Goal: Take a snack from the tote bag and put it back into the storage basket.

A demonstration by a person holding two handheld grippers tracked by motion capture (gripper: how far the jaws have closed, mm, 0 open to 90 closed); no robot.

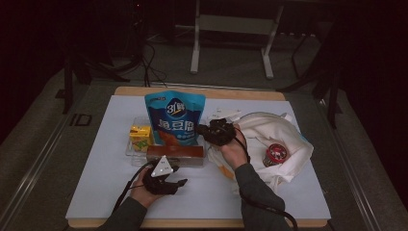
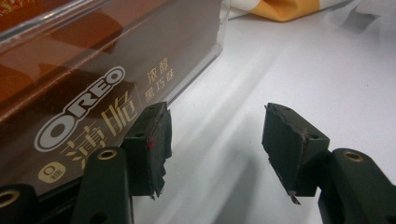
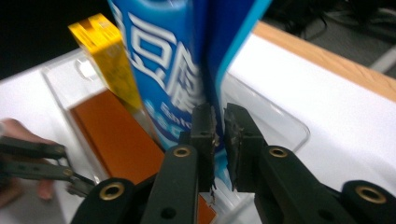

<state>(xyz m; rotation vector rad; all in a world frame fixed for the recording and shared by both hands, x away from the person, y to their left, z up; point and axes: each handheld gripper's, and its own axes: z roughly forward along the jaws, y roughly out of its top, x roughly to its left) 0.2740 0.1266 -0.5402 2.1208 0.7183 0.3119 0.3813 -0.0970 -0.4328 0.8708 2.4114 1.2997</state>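
The right gripper (image 3: 219,128) has pinched the side edge of the tall blue foil snack pouch (image 1: 175,118) standing in the clear plastic tray (image 3: 285,123) on the counter (image 1: 288,192), its removal apparently pending, while the left gripper (image 2: 215,140) waits half-open and empty beside the brown Oreo box (image 2: 84,88).

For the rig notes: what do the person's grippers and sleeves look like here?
Both grippers, left gripper and right gripper, are black. The left carries a pale grey three-cornered plate. Black cables trail back along dark grey-green sleeves. The jaw arms have brass-ringed holes, and the dark pads are frayed at their edges.
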